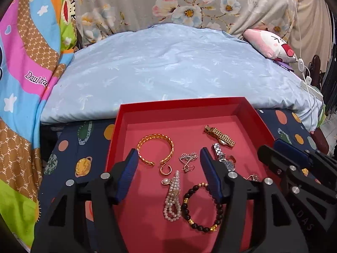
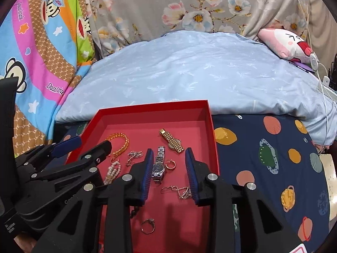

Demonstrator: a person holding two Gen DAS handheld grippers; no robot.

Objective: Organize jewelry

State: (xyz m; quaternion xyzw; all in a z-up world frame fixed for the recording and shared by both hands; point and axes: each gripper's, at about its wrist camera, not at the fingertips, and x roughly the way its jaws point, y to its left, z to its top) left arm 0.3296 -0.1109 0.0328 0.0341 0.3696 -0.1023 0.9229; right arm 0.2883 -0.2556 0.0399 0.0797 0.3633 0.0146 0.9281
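A red box tray [image 1: 181,101] [image 2: 151,106] sits on a navy planet-print cloth [image 2: 263,168]. In it lie a gold bangle [image 1: 155,147], a gold watch [image 1: 220,136], a silver watch [image 2: 159,165], a pearl bracelet [image 1: 173,194], a black bead bracelet [image 1: 202,206], a silver chain [image 1: 187,158], a small gold hoop [image 2: 170,164] and a ring [image 2: 148,225]. My left gripper [image 1: 168,154] hovers open over the chain and pearls, touching none of them. My right gripper [image 2: 168,154] is open with the silver watch between its fingers, pads not pressing on it.
A pale blue quilt [image 1: 168,67] lies just behind the tray. A bright cartoon blanket [image 1: 27,84] rises at the left. A pink plush pillow [image 2: 286,44] and a white cable [image 2: 322,84] are at the far right. Bare navy cloth spreads to the tray's right.
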